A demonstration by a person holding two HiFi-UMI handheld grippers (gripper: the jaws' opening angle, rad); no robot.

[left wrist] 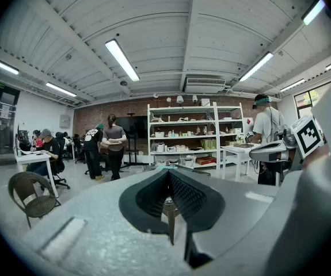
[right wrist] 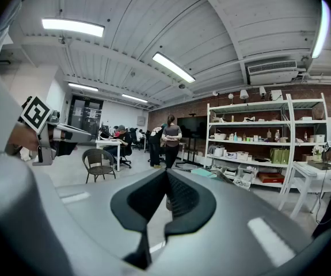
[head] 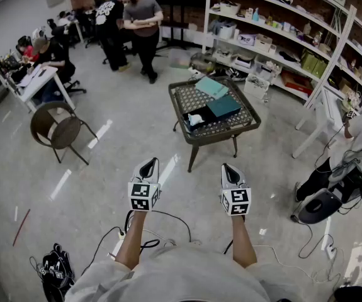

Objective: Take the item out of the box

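A small dark table (head: pixel 187 136) stands a few steps ahead on the floor. On it lies an open black box (head: pixel 198 119) with a white item (head: pixel 194 121) inside, a dark teal box (head: pixel 223 106) and a pale teal lid (head: pixel 211 87). My left gripper (head: pixel 148 163) and right gripper (head: pixel 229 168) are held side by side in the air, well short of the table. Both are shut with nothing between the jaws. In the left gripper view the pads (left wrist: pixel 177 188) meet at the tip. The right gripper view shows the same, with the teal lid (right wrist: pixel 203 173) just beyond.
A round brown chair (head: pixel 57 128) stands to the left. White shelving (head: pixel 281 36) and a white table (head: pixel 329 109) fill the right, where a person (head: pixel 357 145) sits. Two people (head: pixel 133 19) stand at the back. Cables (head: pixel 168 219) and a black bag (head: pixel 55 270) lie on the floor nearby.
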